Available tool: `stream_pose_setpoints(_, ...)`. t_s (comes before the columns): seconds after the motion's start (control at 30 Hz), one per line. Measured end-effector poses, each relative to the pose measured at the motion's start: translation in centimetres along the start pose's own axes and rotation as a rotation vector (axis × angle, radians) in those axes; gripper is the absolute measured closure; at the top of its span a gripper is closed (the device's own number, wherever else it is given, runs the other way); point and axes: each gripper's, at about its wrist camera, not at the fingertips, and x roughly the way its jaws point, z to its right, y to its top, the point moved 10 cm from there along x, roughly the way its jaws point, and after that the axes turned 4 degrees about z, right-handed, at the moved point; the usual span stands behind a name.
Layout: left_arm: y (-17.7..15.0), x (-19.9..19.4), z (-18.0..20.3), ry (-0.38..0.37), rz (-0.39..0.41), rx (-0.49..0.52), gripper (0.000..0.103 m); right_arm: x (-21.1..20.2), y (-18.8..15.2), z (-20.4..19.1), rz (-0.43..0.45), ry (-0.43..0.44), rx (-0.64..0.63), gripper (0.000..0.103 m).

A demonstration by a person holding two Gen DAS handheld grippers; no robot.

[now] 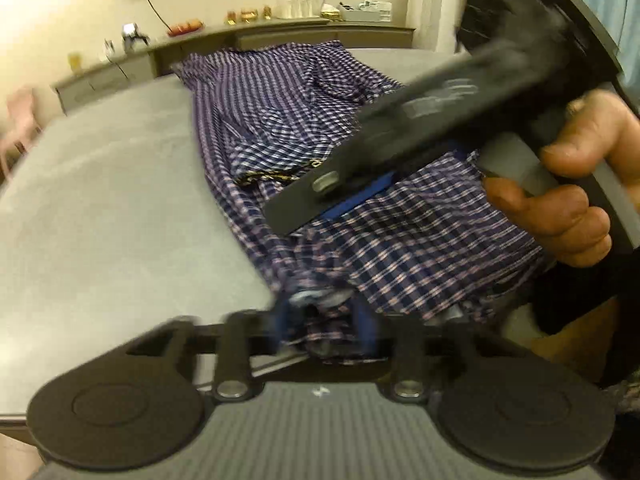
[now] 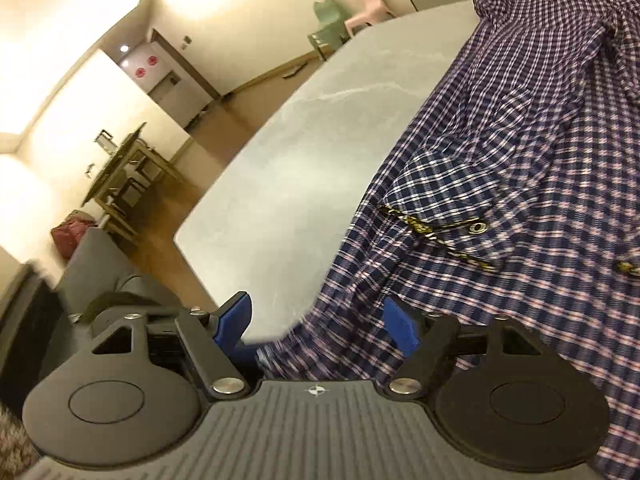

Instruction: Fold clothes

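A blue, white and pink checked shirt lies along the grey table, bunched at the near end. My left gripper holds a fold of its near edge between the blue pads, which stand a little apart around the cloth. The right gripper's body crosses the left wrist view above the shirt, held by a hand. In the right wrist view the right gripper is open, blue pads wide apart, with the shirt edge lying between them at the table edge.
A long low cabinet with glasses and small items runs behind the table. Pink and green chairs stand beyond the far end. A dining table with chairs, a red bag and a grey sofa are on the left.
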Motion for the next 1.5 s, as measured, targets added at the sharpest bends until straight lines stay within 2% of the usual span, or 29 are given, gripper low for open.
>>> stream_pose_setpoints(0.03,0.0,-0.1,0.1,0.029,0.002,0.013,0.094,0.7,-0.3,-0.1,-0.014,-0.010,0.001,0.063)
stream_pose_setpoints(0.13,0.6,-1.6,0.4,0.133,0.055,0.072,0.097,1.3,-0.5,-0.5,-0.002,-0.033,-0.019,0.095)
stream_pose_setpoints(0.23,0.7,-3.1,1.5,0.182,0.067,0.137,0.098,-1.5,1.1,-2.0,0.071,0.026,-0.003,0.100)
stream_pose_setpoints(0.27,0.4,-3.0,1.8,0.197,0.045,0.162,0.098,-2.0,1.3,-2.2,0.080,0.026,-0.018,0.100)
stream_pose_setpoints(0.3,-0.1,-2.7,2.2,0.200,0.012,0.195,0.098,-1.7,1.4,-2.0,0.077,0.011,-0.038,0.100)
stream_pose_setpoints(0.4,-1.7,-1.9,3.6,0.194,-0.089,0.302,0.095,-0.3,-0.5,0.4,0.012,-0.132,-0.108,0.100)
stream_pose_setpoints(0.43,-2.0,-2.1,4.0,0.189,-0.106,0.337,0.094,0.1,-1.3,1.4,-0.011,-0.173,-0.123,0.103)
stream_pose_setpoints(0.47,-2.1,-2.6,4.3,0.187,-0.113,0.365,0.091,-0.5,-1.4,1.8,-0.003,-0.174,-0.130,0.103)
stream_pose_setpoints(0.53,-2.1,-4.0,4.4,0.190,-0.112,0.396,0.090,-1.4,-0.9,1.4,-0.017,-0.146,-0.120,0.097)
stream_pose_setpoints(0.6,-1.1,-5.6,3.7,0.184,-0.079,0.366,0.087,-3.1,-0.2,0.5,0.006,-0.070,-0.126,0.096)
stream_pose_setpoints(0.63,-0.2,-6.5,3.2,0.182,-0.047,0.336,0.085,-3.8,0.4,0.5,0.028,-0.068,-0.132,0.095)
stream_pose_setpoints(0.7,1.9,-7.7,2.2,0.161,0.017,0.249,0.084,-4.8,1.7,1.2,0.084,-0.122,-0.171,0.095)
stream_pose_setpoints(0.8,4.2,-6.0,1.8,0.092,0.071,0.169,0.084,-4.0,2.7,3.4,0.125,-0.240,-0.226,0.095)
stream_pose_setpoints(0.9,3.7,-1.2,1.9,0.058,0.001,0.172,0.084,-1.7,1.4,5.5,0.077,-0.317,-0.280,0.095)
stream_pose_setpoints(0.97,2.0,1.0,1.7,0.071,-0.068,0.189,0.085,-2.0,0.1,5.7,0.054,-0.318,-0.326,0.094)
stream_pose_setpoints(1.0,1.8,0.9,1.6,0.077,-0.061,0.185,0.084,-2.8,-0.2,5.5,0.024,-0.308,-0.319,0.094)
stream_pose_setpoints(1.03,1.8,0.3,1.2,0.079,-0.053,0.166,0.083,-3.8,-0.5,5.2,0.001,-0.296,-0.315,0.088)
stream_pose_setpoints(1.07,1.9,-0.5,0.8,0.081,-0.049,0.142,0.083,-5.6,-0.6,5.0,0.022,-0.285,-0.318,0.080)
stream_pose_setpoints(1.1,2.0,-1.4,0.3,0.091,-0.032,0.116,0.074,-7.7,-0.6,5.4,0.059,-0.300,-0.317,0.053)
stream_pose_setpoints(1.13,2.1,-2.4,-0.3,0.104,-0.008,0.088,0.056,-9.7,-0.6,5.8,0.096,-0.315,-0.315,0.025)
stream_pose_setpoints(1.17,1.9,-3.1,-0.9,0.114,-0.003,0.057,0.049,-11.7,-0.7,6.3,0.126,-0.332,-0.311,0.016)
stream_pose_setpoints(1.2,1.6,-3.7,-1.7,0.122,-0.006,0.025,0.046,-12.9,-1.8,7.3,0.122,-0.358,-0.288,0.014)
stream_pose_setpoints(1.3,0.8,-3.6,-3.2,0.080,-0.047,-0.085,0.046,-16.6,-4.9,10.3,0.108,-0.437,-0.219,0.014)
stream_pose_setpoints(1.37,0.1,-2.8,-3.4,0.028,-0.084,-0.174,0.046,-17.6,-7.1,11.3,0.086,-0.486,-0.185,0.014)
stream_pose_setpoints(1.5,-1.5,-2.2,-2.9,-0.045,-0.114,-0.330,0.046,-17.8,-9.5,11.4,0.061,-0.506,-0.179,0.014)
